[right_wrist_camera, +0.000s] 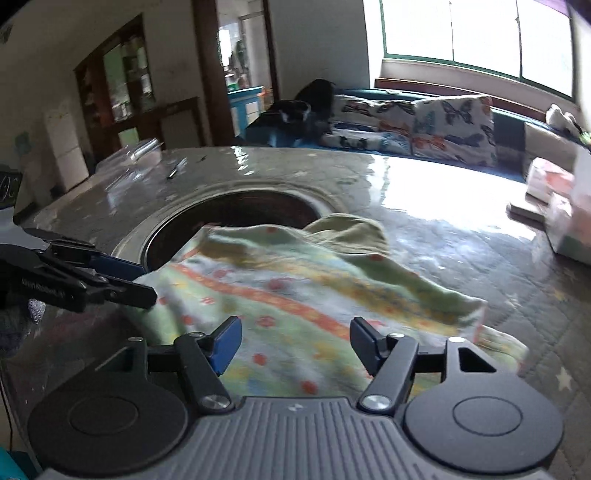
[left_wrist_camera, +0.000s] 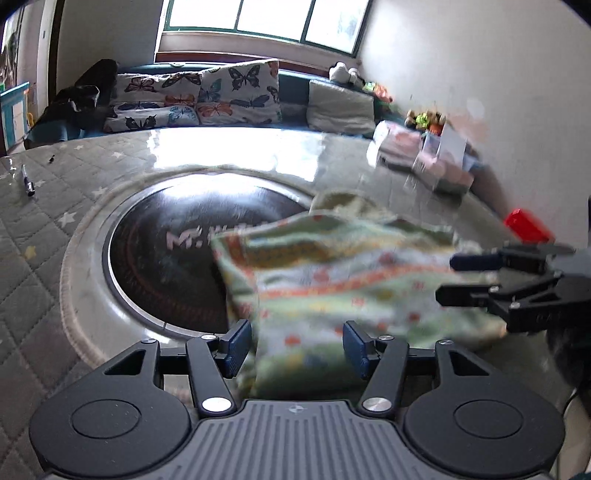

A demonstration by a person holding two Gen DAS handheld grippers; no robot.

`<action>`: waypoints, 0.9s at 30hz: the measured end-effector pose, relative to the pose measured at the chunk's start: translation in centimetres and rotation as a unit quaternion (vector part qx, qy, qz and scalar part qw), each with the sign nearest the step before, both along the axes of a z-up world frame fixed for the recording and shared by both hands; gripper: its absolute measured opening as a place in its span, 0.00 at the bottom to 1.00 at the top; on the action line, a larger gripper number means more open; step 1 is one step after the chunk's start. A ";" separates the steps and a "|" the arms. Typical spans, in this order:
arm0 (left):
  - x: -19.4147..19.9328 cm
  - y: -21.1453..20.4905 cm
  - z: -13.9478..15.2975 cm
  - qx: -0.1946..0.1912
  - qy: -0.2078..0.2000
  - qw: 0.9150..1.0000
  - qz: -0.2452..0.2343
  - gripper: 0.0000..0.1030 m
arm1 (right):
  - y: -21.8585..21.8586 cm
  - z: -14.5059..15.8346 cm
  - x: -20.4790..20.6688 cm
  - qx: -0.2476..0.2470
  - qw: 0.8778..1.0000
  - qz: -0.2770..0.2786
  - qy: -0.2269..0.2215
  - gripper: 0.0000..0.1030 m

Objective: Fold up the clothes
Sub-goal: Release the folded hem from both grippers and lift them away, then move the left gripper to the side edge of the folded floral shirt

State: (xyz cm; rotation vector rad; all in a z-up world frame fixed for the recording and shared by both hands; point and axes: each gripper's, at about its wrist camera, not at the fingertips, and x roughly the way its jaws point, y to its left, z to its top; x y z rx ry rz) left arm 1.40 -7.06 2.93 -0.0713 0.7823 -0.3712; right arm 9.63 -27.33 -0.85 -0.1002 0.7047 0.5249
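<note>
Right tool (right_wrist_camera: 293, 345) gapes above the patterned garment (right_wrist_camera: 295, 288), pads clear.

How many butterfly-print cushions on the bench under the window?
3. Two stacked at the left: upper cushion on lower cushion. One upright cushion right of them. More may hide behind the dark clothing.

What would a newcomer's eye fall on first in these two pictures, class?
The green patterned garment lies rumpled mid-table, partly over the round black inset. The left gripper and the right gripper stand open at its near edge, gripping nothing. Behind, butterfly cushions line a bench under the bright window.
</note>
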 end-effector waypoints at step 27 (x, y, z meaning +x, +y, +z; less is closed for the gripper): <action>-0.2 1.1 -0.9 0.006 0.006 0.999 0.032 0.57 | -3.6 -1.5 -3.5 -0.007 0.998 -0.048 0.025 0.73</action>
